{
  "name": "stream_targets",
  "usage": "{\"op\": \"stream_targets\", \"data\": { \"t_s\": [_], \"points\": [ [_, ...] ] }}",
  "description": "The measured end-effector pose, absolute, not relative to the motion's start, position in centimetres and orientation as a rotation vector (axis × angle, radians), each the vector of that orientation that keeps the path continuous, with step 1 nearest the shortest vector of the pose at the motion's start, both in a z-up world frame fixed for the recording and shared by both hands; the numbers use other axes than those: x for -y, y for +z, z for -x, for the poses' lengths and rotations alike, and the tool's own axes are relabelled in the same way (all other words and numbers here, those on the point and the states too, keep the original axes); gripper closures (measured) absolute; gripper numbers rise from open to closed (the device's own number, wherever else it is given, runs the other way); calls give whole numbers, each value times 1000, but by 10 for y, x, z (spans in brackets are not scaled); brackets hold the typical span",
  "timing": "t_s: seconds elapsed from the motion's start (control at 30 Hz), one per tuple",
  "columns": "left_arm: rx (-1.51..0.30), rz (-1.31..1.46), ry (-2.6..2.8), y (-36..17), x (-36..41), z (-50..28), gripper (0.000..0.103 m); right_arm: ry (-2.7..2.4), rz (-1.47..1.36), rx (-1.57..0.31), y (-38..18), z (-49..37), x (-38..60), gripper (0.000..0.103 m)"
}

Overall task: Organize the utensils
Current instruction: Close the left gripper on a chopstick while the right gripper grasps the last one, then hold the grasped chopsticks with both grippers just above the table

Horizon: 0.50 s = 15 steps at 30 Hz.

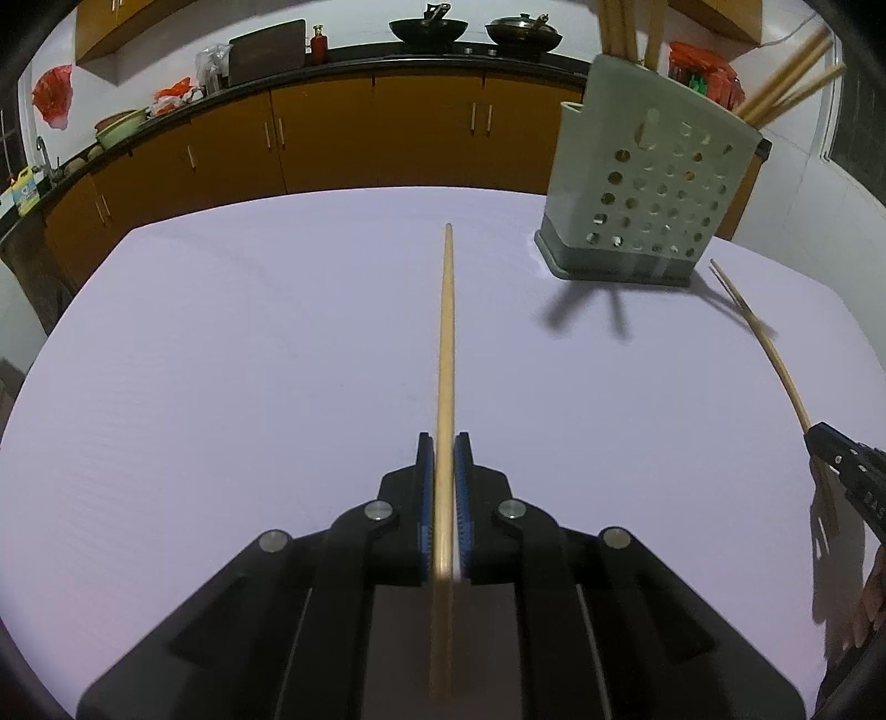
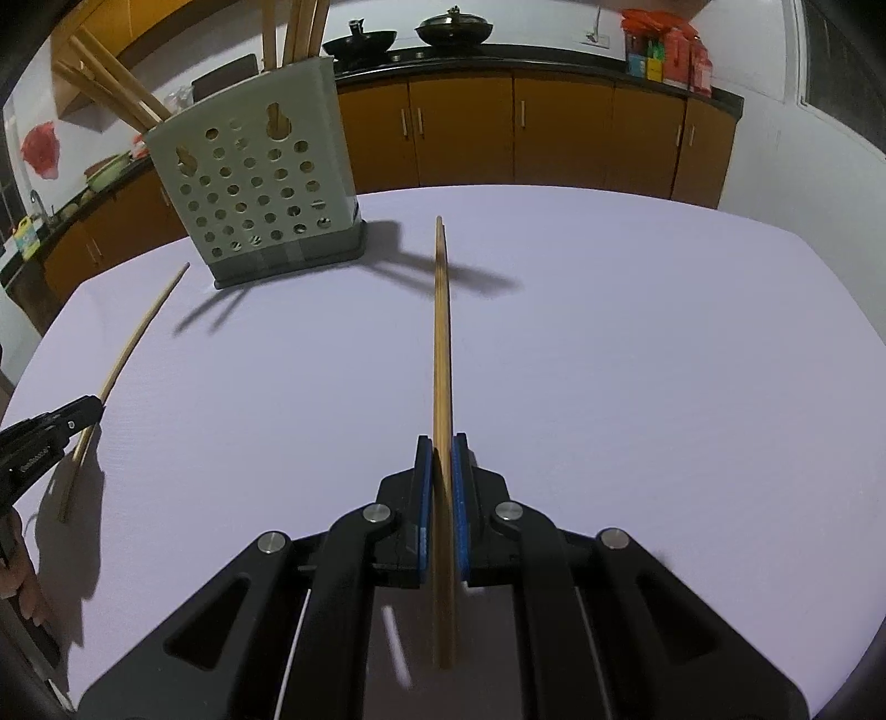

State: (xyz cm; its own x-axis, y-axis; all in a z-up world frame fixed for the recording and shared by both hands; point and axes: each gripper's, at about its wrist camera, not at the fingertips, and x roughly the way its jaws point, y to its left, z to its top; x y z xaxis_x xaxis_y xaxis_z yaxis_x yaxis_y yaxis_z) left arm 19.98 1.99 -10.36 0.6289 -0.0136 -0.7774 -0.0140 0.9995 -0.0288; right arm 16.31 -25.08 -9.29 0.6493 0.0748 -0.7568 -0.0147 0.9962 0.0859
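Note:
My left gripper [image 1: 444, 443] is shut on a wooden chopstick [image 1: 446, 332] that points straight ahead over the white table [image 1: 221, 360]. My right gripper [image 2: 442, 446] is shut on a second wooden chopstick [image 2: 441, 332], also pointing forward. A grey perforated utensil holder [image 1: 653, 183] stands at the far right in the left wrist view and at the far left in the right wrist view [image 2: 260, 188], with several chopsticks standing in it. Each gripper shows at the edge of the other's view: the right gripper [image 1: 819, 437] and the left gripper [image 2: 88, 410], each with its chopstick.
Orange kitchen cabinets [image 1: 387, 133] under a black counter run behind the table. Two black woks [image 1: 429, 27] sit on the stove. A sink, bowls and red bags lie on the counter at the left [image 1: 116, 124]. Red packets [image 2: 670, 50] stand on the counter at the right.

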Motion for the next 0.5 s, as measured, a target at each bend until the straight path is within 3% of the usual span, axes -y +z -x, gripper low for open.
{"op": "stream_targets", "data": {
  "t_s": [0.5],
  "points": [
    [-888, 84, -29, -105, -25, -200, 90, 45, -64, -864, -93, -163, 250, 95]
  ]
}}
